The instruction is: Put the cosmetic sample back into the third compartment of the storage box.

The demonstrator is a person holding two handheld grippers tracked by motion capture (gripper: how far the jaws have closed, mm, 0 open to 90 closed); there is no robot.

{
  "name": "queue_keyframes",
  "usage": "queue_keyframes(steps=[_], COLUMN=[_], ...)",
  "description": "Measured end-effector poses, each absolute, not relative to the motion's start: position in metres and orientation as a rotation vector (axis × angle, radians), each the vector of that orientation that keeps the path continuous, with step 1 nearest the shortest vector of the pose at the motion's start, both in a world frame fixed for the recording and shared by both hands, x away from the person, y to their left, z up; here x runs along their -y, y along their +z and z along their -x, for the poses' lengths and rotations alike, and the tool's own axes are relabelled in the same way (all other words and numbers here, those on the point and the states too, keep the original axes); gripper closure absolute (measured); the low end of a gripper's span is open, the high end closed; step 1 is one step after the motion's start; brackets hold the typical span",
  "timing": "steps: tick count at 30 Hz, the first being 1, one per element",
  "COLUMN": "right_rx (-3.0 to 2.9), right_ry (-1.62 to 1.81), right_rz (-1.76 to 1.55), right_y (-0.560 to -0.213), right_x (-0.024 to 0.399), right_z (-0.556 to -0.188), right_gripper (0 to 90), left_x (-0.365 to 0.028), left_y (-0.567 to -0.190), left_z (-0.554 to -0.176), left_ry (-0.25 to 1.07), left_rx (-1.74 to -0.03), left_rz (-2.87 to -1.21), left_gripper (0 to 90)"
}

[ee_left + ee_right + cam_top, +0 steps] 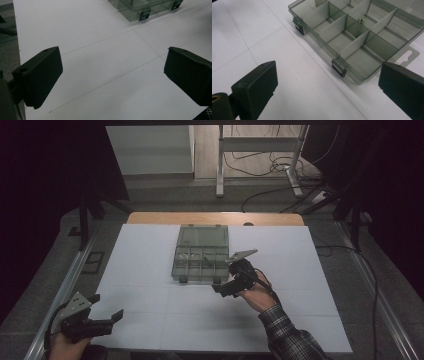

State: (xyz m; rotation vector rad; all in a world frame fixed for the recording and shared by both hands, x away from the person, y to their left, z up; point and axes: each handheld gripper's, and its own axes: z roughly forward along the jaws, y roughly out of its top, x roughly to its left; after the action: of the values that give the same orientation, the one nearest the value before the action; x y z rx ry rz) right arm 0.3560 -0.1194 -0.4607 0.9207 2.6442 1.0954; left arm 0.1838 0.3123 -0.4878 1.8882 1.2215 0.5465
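A smoky clear compartment box [201, 255] lies in the middle of the white table [150, 270] with its lid folded back. In the right gripper view the box [352, 37] shows its dividers, two black latches [339, 68] and a small green item [361, 21] in one compartment. My right gripper [220, 289] hovers by the box's near right corner, jaws open and nothing between them [328, 75]. My left gripper [107, 306] rests at the table's near left corner, open over bare white surface [113, 60], with the box's front edge [142, 6] far ahead.
A wooden table edge [215, 218] runs behind the white sheet. Beyond it stand desk legs [220, 165] and loose cables [270, 167] on the floor. Metal rails [65, 285] flank the table. A plaid sleeve [290, 335] comes in at the bottom right.
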Motion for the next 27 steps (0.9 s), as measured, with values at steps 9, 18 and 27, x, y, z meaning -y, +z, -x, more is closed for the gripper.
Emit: queue_keyframes(steps=[9,18,27], right_rx=[-2.644,-2.626,-2.601], right_ry=[1.086,1.093,1.111], right_rz=[-0.919,-0.906,-0.921], right_y=[-0.464,-0.465,-0.465], right_x=[0.125,0.136,0.149], right_z=[-0.348,-0.338,-0.33], right_gripper=[1.6,1.5,0.8], left_x=[-0.312,-0.312,-0.312], left_y=[-0.488,-0.488,-0.488], left_z=[-0.184,-0.184,-0.184], left_ry=[0.548,0.55,0.55], left_rx=[-1.221,-1.221,-1.221], left_rz=[-1.889,-1.89,-1.891], left_gripper=[2.4,2.4,2.4])
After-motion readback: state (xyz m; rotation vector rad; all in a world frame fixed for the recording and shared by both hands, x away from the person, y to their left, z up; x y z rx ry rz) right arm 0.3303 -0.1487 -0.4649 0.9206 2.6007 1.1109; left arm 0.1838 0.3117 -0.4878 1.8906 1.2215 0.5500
